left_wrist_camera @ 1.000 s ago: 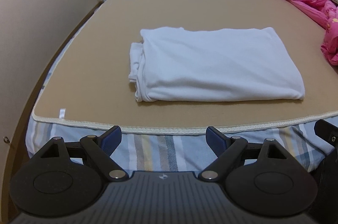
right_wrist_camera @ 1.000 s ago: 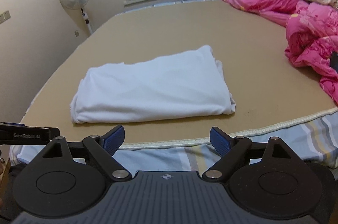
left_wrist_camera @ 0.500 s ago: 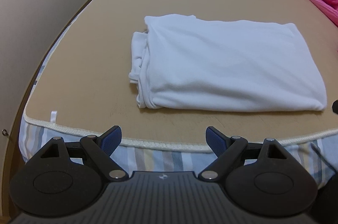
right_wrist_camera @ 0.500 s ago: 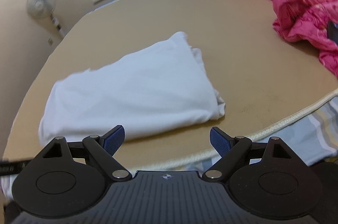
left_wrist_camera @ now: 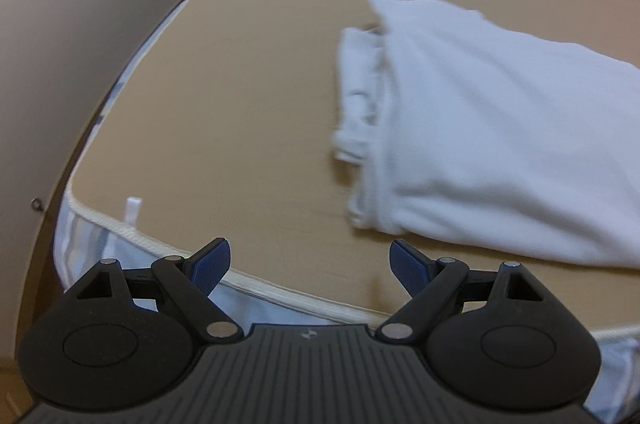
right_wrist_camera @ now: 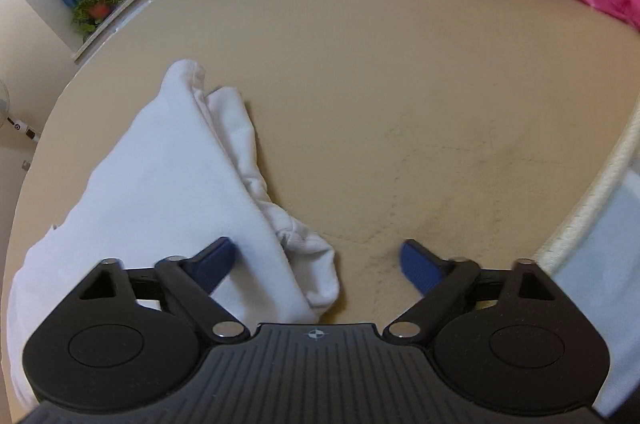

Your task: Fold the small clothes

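The folded white garment (right_wrist_camera: 160, 176) lies on the tan bed mat (right_wrist_camera: 400, 104), a long shape running from one claw toward the other. The right claw (right_wrist_camera: 316, 260) is nearer: its 2 fingers are spread wide with nothing in them, and the garment's right end corner sits right between them. The left claw (left_wrist_camera: 310, 260) is also spread wide and empty, and the garment's left end (left_wrist_camera: 360, 128) lies ahead of it and off to its right, still apart.
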`<state>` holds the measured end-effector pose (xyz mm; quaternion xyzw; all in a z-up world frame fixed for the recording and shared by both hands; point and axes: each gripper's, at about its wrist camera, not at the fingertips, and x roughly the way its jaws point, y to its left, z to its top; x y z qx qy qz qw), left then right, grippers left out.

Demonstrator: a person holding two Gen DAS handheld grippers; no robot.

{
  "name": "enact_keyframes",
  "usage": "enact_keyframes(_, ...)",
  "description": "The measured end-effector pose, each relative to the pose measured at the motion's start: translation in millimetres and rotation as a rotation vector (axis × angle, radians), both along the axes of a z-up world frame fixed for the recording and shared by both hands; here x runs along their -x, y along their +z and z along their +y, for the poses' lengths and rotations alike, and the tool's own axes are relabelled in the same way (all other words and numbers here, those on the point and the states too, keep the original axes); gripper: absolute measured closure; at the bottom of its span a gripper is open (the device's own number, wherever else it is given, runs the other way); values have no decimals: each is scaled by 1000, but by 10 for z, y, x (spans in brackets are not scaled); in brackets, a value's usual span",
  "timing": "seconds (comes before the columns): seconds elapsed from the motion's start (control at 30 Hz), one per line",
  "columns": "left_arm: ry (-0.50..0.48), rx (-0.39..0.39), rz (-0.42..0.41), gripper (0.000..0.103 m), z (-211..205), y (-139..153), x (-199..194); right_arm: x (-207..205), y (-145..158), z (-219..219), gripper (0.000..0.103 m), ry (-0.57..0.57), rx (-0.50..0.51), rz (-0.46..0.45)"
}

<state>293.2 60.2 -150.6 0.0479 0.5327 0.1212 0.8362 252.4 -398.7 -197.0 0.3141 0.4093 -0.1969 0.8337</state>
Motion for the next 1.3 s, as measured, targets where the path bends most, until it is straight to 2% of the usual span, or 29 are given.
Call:
enact_keyframes(0.03,11,-1,5,13,48,-21,-19,-18,-4,45,2,12,13,-5)
enact_keyframes(0.1,32,3,14,13,125,-56,-49,-41,7,157,11,69,22,-26)
enact_keyframes(0.17,51,12,25,13,195,-89,-83,-40,23,233,40,151,-35,-76)
enact_keyframes(0.2,61,16,31,13,235,-106,-106,-41,7,254,50,161,-66,-76)
enact_keyframes(0.23,70,18,35,13,277,-122,-125,-32,-7,266,69,158,-81,-82)
enact_keyframes(0.33,119,18,38,13,430,-149,-168,-5,-63,249,75,114,-131,-93)
enact_keyframes(0.4,145,22,46,13,534,-161,-189,-30,-54,269,77,94,-143,-75)
enact_keyframes(0.47,166,15,60,13,633,-185,-200,-111,20,347,79,101,-109,-33)
enact_keyframes(0.53,182,8,73,13,714,-208,-194,-244,151,471,81,132,-20,25)
enact_keyframes(0.63,189,26,88,13,824,-237,-151,-533,486,863,83,236,220,70)
enact_keyframes(0.73,197,38,88,13,963,-240,-81,-807,911,1620,83,418,474,-13)
enact_keyframes(0.8,211,45,77,13,1089,-223,-28,-913,1104,2225,83,558,597,-82)
enact_keyframes(0.87,236,61,70,13,1245,-208,24,-898,1197,2883,83,717,699,-163)
enact_keyframes(0.93,258,83,69,13,1390,-208,75,-793,1152,3539,83,905,762,-213)
enact_keyframes(1.03,278,92,76,13,1539,-237,135,-629,746,4277,76,1162,783,-147)
enact_keyframes(1.07,281,94,80,13,1579,-251,154,-583,585,4417,63,1217,760,-95)
enact_keyframes(1.13,280,104,81,13,1626,-257,188,-489,362,4535,53,1287,696,10)
enact_keyframes(1.2,271,111,73,13,1626,-264,205,-294,375,4449,47,1304,649,-32)
enact_keyframes(1.3,235,133,52,13,1543,-241,165,-153,574,4188,47,1319,551,-80)
